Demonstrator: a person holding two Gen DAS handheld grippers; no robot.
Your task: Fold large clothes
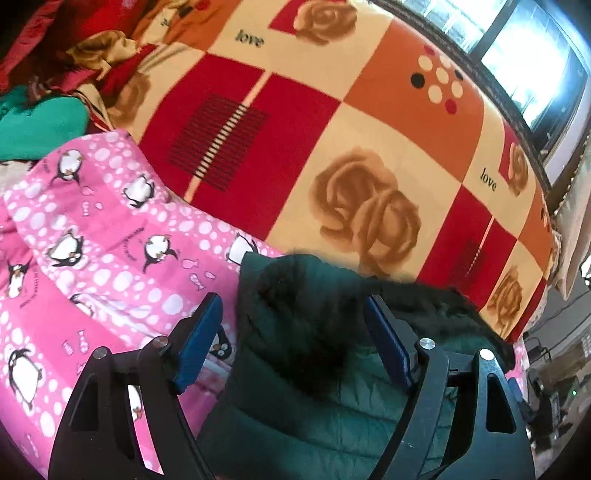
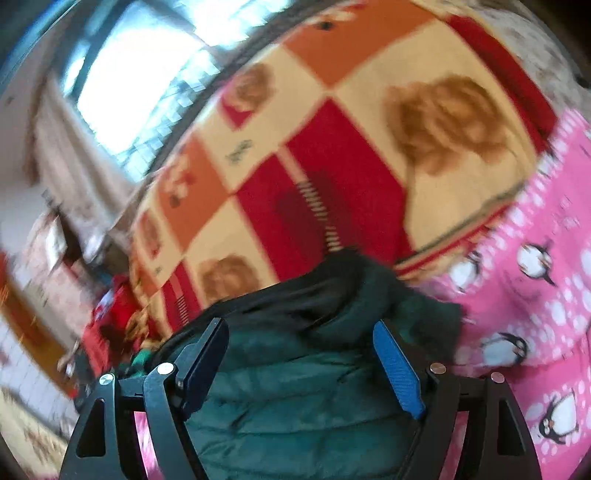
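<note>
A dark green quilted jacket (image 1: 306, 398) with a black fur hood trim lies on a pink penguin-print quilt (image 1: 92, 236) on the bed. My left gripper (image 1: 293, 339) is open, its blue pads wide apart over the jacket's hood end, holding nothing. In the right wrist view, which is motion-blurred, the same jacket (image 2: 295, 402) lies below my right gripper (image 2: 301, 354), which is also open over the jacket with nothing between its pads. The pink quilt (image 2: 535, 314) shows at the right there.
A red, orange and cream rose-patterned blanket (image 1: 332, 122) covers the bed beyond. A teal garment (image 1: 40, 125) and red cloth (image 1: 85, 22) lie at the far left. A bright window (image 1: 528, 62) runs behind the bed. Floor and furniture show at the left (image 2: 40, 314).
</note>
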